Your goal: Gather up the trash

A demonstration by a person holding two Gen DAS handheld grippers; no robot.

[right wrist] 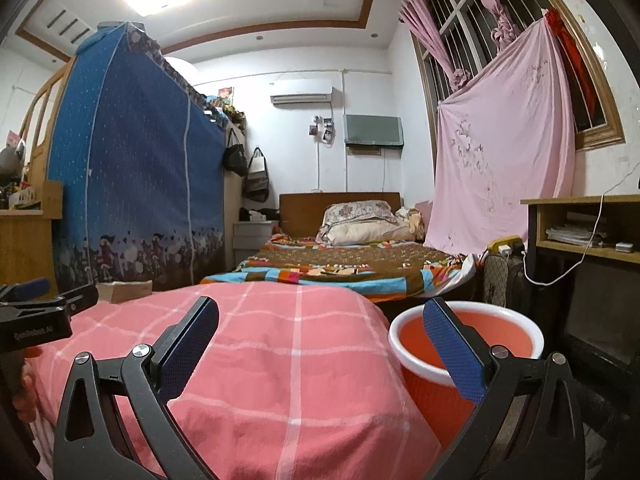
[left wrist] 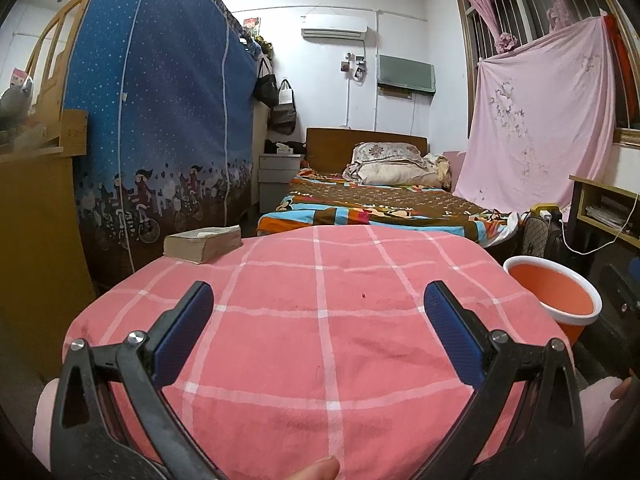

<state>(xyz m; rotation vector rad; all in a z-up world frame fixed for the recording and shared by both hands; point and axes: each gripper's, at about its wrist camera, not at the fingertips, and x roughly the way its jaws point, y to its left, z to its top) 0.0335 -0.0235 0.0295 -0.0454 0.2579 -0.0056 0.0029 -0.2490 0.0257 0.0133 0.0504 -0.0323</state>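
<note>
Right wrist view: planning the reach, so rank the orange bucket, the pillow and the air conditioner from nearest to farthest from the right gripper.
1. Orange bucket, just ahead of the right gripper, on its right.
2. Pillow, at the bed's head.
3. Air conditioner, high on the back wall.

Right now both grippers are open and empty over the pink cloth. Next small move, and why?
Probably ease the left gripper forward and down toward the tiny red speck on the pink checked cloth. It is the only trash-like bit visible; the book is not litter. The orange bin stands at the cloth's right edge, under the open right gripper, and looks empty.
</note>
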